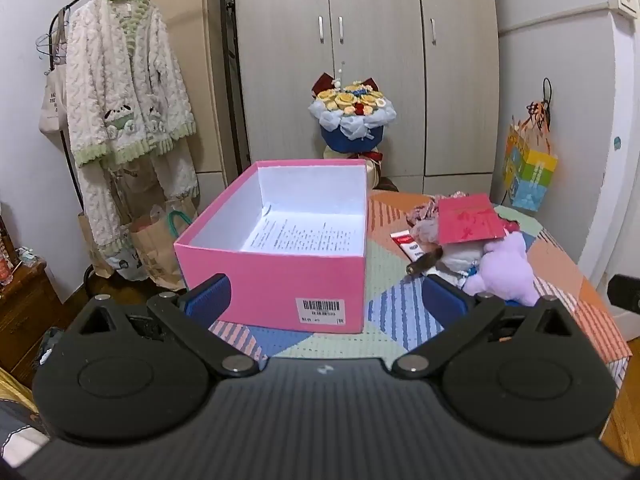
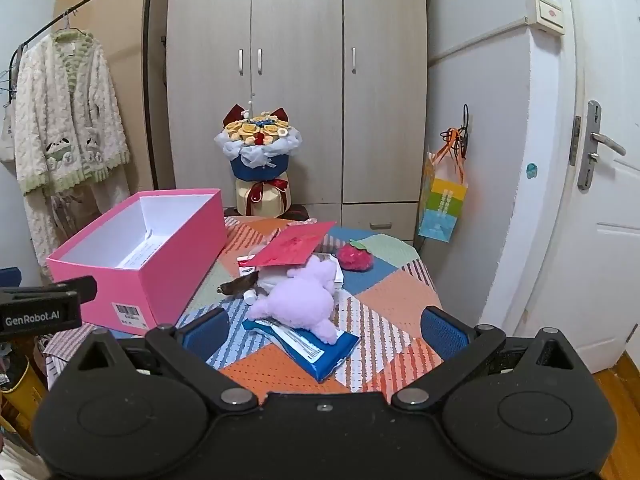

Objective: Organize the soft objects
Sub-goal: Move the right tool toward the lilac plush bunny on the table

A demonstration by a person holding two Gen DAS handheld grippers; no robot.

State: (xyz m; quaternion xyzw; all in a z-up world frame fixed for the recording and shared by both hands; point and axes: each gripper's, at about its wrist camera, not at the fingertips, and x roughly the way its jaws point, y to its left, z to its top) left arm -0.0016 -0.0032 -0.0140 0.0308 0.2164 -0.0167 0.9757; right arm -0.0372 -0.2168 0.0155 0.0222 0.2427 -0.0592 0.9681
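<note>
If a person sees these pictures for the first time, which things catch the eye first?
The open pink box stands out on the patchwork table cover, with only a printed sheet inside. To its right, a purple plush toy lies on a blue packet, beneath a red envelope. Behind the table stands a flower bouquet.

pink shoe boxes: one (image 2: pixel 136 264), left of the right gripper's fingers
purple plush toys: one (image 2: pixel 298 300), between and beyond them
red plush strawberries: one (image 2: pixel 354 258)
red envelopes: one (image 2: pixel 296 248)
blue packets: one (image 2: pixel 320 346)
flower bouquets: one (image 2: pixel 258 148)
</note>
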